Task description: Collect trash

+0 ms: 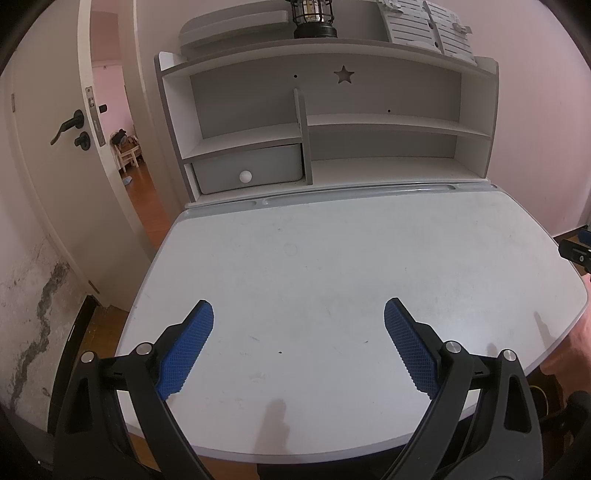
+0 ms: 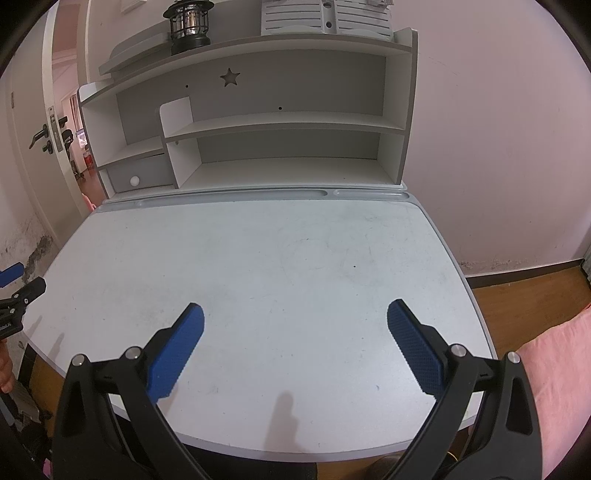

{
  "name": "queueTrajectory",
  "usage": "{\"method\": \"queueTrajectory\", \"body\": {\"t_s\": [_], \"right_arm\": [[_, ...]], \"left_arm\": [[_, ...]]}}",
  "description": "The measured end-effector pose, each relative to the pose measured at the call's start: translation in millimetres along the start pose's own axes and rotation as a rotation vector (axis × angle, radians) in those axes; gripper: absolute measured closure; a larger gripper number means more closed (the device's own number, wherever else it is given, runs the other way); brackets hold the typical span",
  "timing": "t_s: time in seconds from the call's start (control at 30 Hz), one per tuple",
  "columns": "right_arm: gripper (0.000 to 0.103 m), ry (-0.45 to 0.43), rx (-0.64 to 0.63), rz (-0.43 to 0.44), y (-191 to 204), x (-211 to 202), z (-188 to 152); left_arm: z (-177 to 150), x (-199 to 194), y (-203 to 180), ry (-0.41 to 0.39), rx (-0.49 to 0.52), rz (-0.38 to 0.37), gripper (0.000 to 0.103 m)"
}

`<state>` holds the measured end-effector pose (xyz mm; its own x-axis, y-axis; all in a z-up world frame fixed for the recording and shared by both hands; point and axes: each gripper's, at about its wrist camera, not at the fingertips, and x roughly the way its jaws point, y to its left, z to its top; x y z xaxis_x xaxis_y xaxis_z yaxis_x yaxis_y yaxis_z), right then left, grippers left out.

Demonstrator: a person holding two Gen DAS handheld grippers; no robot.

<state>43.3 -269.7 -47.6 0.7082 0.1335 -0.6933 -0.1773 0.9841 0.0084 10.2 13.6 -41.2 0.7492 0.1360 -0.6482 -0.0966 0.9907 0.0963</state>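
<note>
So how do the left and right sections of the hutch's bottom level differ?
The left section is narrow and filled by a grey drawer with a white knob; the right section is much wider and open, with nothing in it. Both sit on the desk under a shelf.

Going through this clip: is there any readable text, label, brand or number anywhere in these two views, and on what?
No text reads clearly in either view.
Left gripper, at the right wrist view's left edge: small white lettering on the black body, too small and cut off to read.
Desk hutch: only a star-shaped cutout, no words.
Lantern: no label visible.
</note>
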Motion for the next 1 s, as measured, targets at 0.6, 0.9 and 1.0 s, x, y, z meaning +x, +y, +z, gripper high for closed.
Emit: {"method": "queueTrajectory", "body": {"t_s": [0.6,0.9,1.0], "right_arm": [[0.007,-0.001,-0.004,0.004,0.2,-1.4,-0.2],[0.007,-0.001,-0.004,0.003,-0.1,-1.5,-0.3],[0.007,-0.001,-0.005,0.003,0.0,-1.5,-0.3]], "left_arm": [[-3.9,2.4,0.5,0.015,-0.001,-0.019,0.012],[-1.0,2.7,-0.7,0.018,0.005,-0.036,0.012],[-0.5,3.8,-0.4,0.023,0.004,-0.037,0.012]]}}
